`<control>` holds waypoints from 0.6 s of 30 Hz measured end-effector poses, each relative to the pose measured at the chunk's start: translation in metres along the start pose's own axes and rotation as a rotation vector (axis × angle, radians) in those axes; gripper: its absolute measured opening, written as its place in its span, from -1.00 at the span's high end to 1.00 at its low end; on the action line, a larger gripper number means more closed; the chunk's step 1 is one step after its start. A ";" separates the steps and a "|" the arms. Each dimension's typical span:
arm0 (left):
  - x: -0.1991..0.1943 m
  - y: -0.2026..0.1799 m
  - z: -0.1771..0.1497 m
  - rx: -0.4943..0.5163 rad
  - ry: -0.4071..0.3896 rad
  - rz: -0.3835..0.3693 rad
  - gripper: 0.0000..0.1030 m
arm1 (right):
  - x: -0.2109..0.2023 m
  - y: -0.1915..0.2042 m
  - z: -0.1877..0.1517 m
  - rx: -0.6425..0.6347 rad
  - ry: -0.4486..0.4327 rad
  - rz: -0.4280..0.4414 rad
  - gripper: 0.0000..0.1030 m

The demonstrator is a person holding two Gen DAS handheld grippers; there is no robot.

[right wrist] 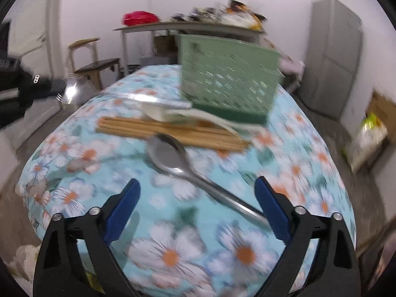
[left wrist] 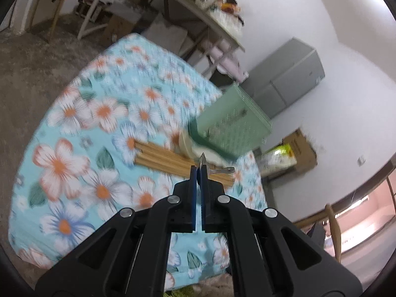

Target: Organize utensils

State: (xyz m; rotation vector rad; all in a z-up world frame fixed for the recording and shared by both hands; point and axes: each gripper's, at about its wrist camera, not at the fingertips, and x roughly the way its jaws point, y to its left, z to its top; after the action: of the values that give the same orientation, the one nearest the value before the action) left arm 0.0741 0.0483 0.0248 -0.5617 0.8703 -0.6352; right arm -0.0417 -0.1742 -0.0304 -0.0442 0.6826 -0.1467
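Note:
My left gripper (left wrist: 198,173) is shut on a metal fork (left wrist: 202,161), seen edge-on, held above the table; the fork also shows at the left of the right wrist view (right wrist: 59,97). My right gripper (right wrist: 196,205) is open above a large metal spoon (right wrist: 170,156) that lies on the floral tablecloth (right wrist: 297,163), its handle running toward the right finger. Behind it lie a bundle of wooden chopsticks (right wrist: 158,130), a white ceramic spoon (right wrist: 173,116) and another metal utensil (right wrist: 148,99). A green perforated basket (right wrist: 227,84) stands at the table's far side.
The table's edges drop off to a grey floor on all sides. A chair (right wrist: 94,64), a cluttered side table (right wrist: 188,28) and a grey cabinet (right wrist: 331,57) stand beyond the table. Cardboard boxes and a bag (right wrist: 368,133) sit on the floor at right.

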 end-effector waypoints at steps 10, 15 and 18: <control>-0.027 -0.003 0.027 0.022 -0.123 0.007 0.98 | 0.056 0.053 0.017 -0.261 0.064 -0.089 0.14; -0.037 -0.012 0.042 0.064 -0.166 -0.003 0.98 | 0.067 0.065 0.017 -0.308 0.086 -0.112 0.75; -0.040 -0.023 0.052 0.097 -0.189 -0.008 0.98 | 0.063 0.064 0.019 -0.311 0.075 -0.116 0.85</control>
State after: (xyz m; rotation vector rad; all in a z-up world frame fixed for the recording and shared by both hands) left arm 0.0918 0.0713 0.0883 -0.5283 0.6570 -0.6175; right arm 0.0259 -0.1201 -0.0610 -0.3791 0.7729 -0.1532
